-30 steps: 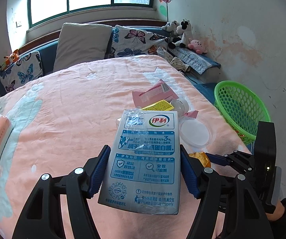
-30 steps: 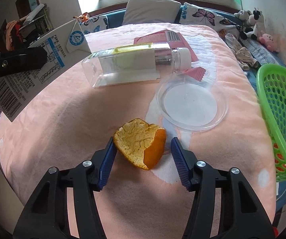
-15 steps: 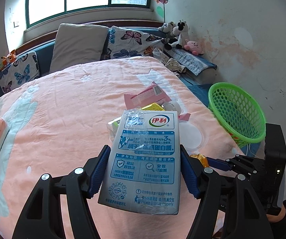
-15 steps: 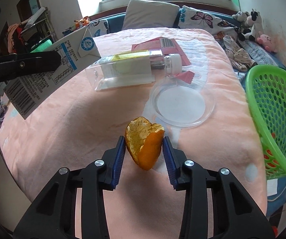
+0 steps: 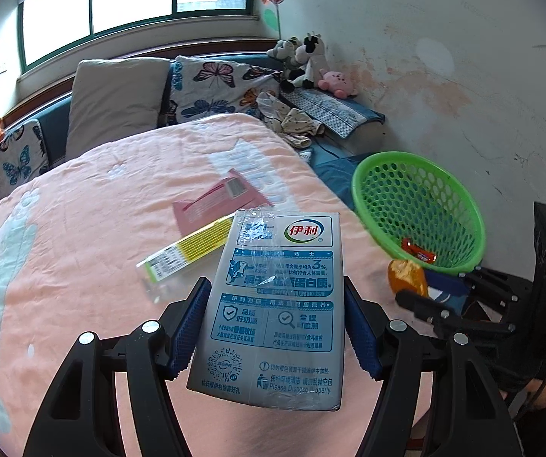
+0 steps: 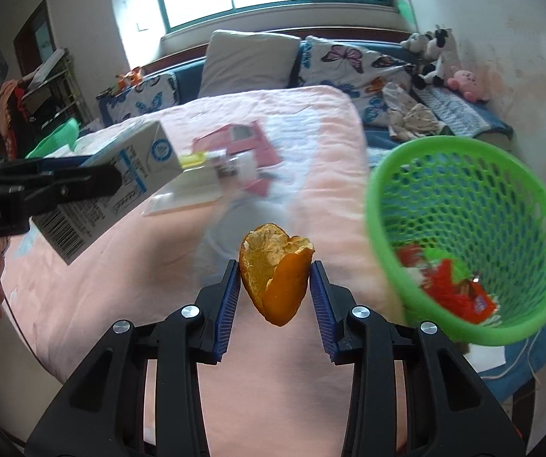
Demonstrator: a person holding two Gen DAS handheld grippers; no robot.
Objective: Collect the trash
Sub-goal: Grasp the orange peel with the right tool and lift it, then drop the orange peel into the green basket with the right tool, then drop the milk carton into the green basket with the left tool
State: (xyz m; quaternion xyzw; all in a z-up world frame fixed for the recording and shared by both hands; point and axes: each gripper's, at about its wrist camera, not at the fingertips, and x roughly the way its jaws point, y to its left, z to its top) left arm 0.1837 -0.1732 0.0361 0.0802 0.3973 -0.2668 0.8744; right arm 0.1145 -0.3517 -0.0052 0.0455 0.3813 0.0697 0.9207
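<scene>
Right wrist view: the right gripper (image 6: 275, 293) is clamped on the orange peel (image 6: 274, 272), lifted clear of the pink blanket (image 6: 128, 304), with the green basket (image 6: 383, 228) just off to its right, red wrappers already lying inside. Over on the left, the left gripper (image 5: 273, 329) is clamped on the milk carton (image 5: 276, 304), held above the bed. Still lying on the blanket: a clear bottle (image 5: 185, 257) and a pink packet (image 5: 212, 203).

The risks from here, as I judge them: that peel is thin and curled, gripped only across its edges, so a quick swing toward the basket could let it fold and slip out short of the rim. The carton is pinched low on its sides, and a tilt could work it loose. Both tools heading for one basket could also knock together.

Against a second ago: the peel then sat on the blanket between parted pads; the right jaws have closed on it and carried it up. The basket now looms far larger in both views.
</scene>
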